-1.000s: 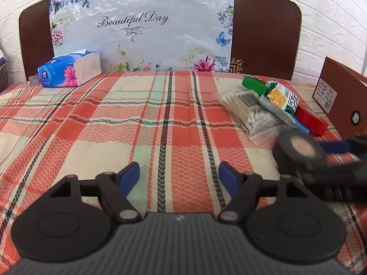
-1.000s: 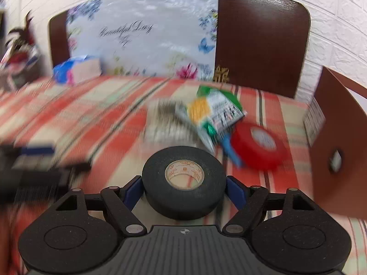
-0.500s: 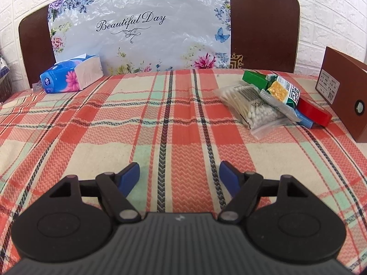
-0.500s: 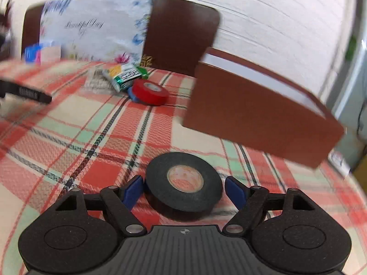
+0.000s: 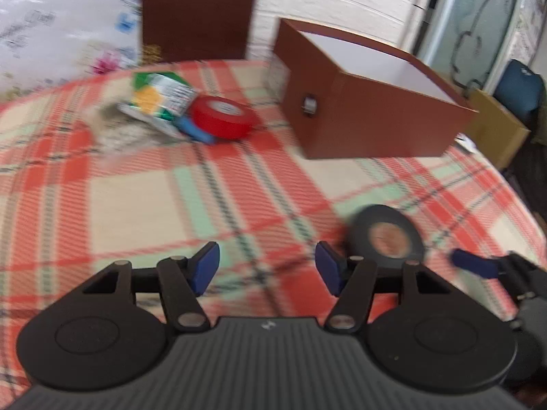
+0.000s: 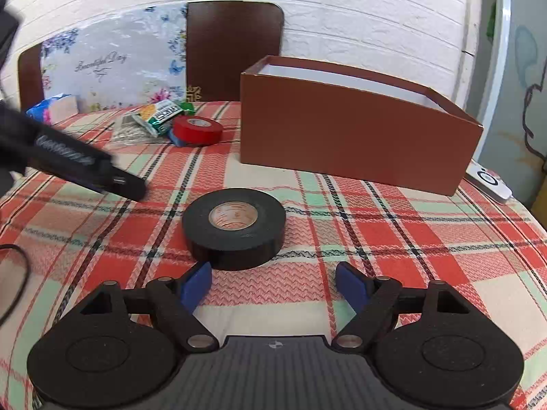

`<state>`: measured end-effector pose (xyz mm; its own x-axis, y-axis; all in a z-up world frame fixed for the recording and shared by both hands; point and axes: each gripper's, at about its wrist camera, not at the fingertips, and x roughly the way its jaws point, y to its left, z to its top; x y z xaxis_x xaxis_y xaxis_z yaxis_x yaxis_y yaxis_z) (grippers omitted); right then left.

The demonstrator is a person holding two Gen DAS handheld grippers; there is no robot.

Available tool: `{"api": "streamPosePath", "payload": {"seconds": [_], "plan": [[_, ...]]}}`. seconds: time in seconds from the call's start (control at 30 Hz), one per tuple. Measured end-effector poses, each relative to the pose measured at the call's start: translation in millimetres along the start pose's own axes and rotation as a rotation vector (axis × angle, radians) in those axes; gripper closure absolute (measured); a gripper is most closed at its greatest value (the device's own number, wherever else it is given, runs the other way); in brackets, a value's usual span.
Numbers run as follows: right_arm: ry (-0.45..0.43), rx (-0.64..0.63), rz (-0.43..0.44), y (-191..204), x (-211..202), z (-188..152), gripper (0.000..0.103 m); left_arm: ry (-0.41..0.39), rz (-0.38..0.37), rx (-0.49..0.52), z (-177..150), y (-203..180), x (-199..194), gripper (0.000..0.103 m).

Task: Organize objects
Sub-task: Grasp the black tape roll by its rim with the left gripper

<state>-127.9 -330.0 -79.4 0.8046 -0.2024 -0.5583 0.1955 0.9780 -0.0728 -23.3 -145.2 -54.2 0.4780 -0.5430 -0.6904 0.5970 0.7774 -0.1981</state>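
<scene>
Released since half a second ago, black tape point(image 6: 234, 228) lies flat before box point(image 6: 359, 130), clear of gaping right gripper point(image 6: 273, 283); left gripper point(image 5: 266, 266), just narrowed, half-open, empty; risks knocking tape if swung across.

Left gripper point(image 5: 266, 268) is tilted downward, its blue-padded fingers point(image 5: 205, 266) apart with nothing between them; the jaws have just been closing in a little. Right gripper point(image 6: 273, 285) also points downward, blue fingers point(image 6: 196, 282) spread wide and gripping nothing. From the left wrist view, one blue fingertip of the right gripper shows at the lower right.
</scene>
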Motion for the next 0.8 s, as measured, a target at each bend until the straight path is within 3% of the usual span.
{"api": "streamPosePath", "payload": {"seconds": [0.17, 0.27, 0.33, 0.47, 0.6, 0.8], "plan": [[0.019, -0.051, 0.069, -1.1, 7.1, 8.7, 0.032, 0.086, -0.101, -0.025, 7.6, -29.4, 21.8, 0.041], [0.031, -0.082, 0.122, 2.9, 17.0, 16.5, 0.036, 0.123, -0.115, -0.028, 14.0, -36.4, 38.1, 0.05], [0.024, -0.097, 0.144, 6.0, 22.6, 17.8, 0.035, 0.14, -0.121, -0.019, 16.5, -42.1, 46.6, 0.064], [0.018, -0.09, 0.162, 3.0, 25.4, 19.8, 0.034, 0.148, -0.082, 0.019, 20.3, -52.7, 53.5, 0.067], [0.004, -0.084, 0.109, -9.1, 16.3, 16.9, 0.034, 0.168, -0.105, 0.049, 27.2, -72.6, 58.5, 0.067], [0.018, 0.015, -0.001, -55.8, 1.0, 1.8, 0.034, 0.191, -0.19, 0.177, 34.4, -135.4, 81.6, 0.067]]}}
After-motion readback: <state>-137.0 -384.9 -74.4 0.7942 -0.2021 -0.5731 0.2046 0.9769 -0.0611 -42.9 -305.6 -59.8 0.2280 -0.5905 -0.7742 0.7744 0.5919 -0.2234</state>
